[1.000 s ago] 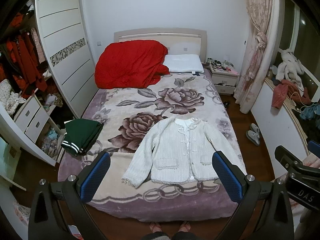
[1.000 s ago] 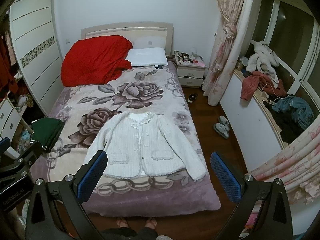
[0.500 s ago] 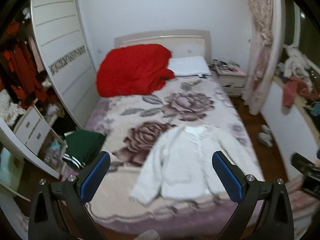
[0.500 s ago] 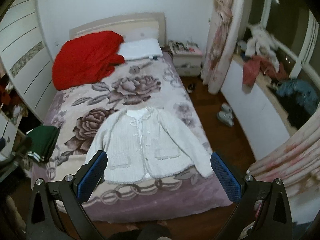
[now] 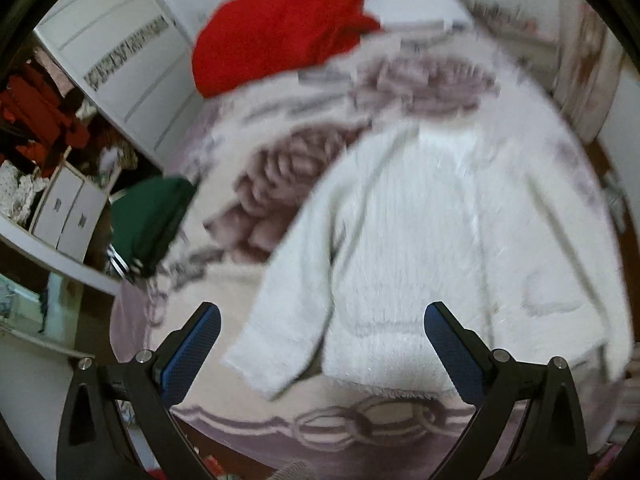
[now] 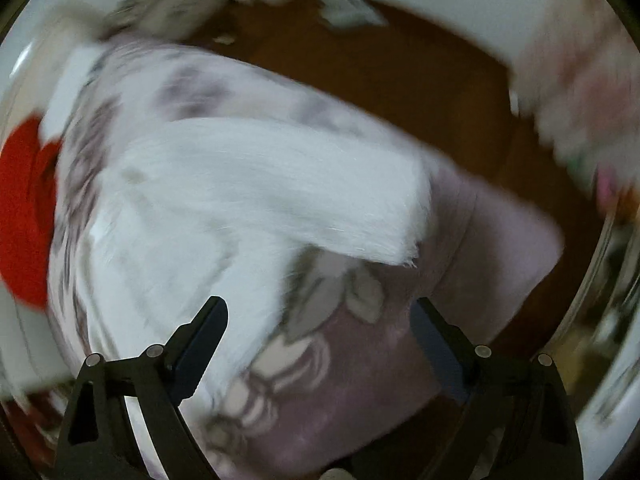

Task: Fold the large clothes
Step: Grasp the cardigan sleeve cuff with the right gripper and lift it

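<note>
A white fluffy cardigan (image 5: 432, 240) lies spread flat, front up, on the floral bed blanket (image 5: 248, 288). My left gripper (image 5: 322, 350) is open and empty, low over the cardigan's near hem and left sleeve cuff. In the right wrist view the cardigan (image 6: 240, 192) shows blurred, its right sleeve reaching toward the bed's corner. My right gripper (image 6: 320, 340) is open and empty, just above the blanket (image 6: 360, 380) near that sleeve's cuff. Both views are motion-blurred.
A red duvet (image 5: 280, 24) and white pillow (image 5: 412, 4) lie at the bed's head. A folded green garment (image 5: 148, 220) sits at the left bed edge. A wardrobe (image 5: 116, 52) and drawers (image 5: 68, 208) stand left. Brown floor (image 6: 400, 68) lies right of the bed.
Both grippers have moved down and forward toward the bed. The cardigan now fills each view. The right gripper has swung toward the cardigan's right sleeve. Both stay open.
</note>
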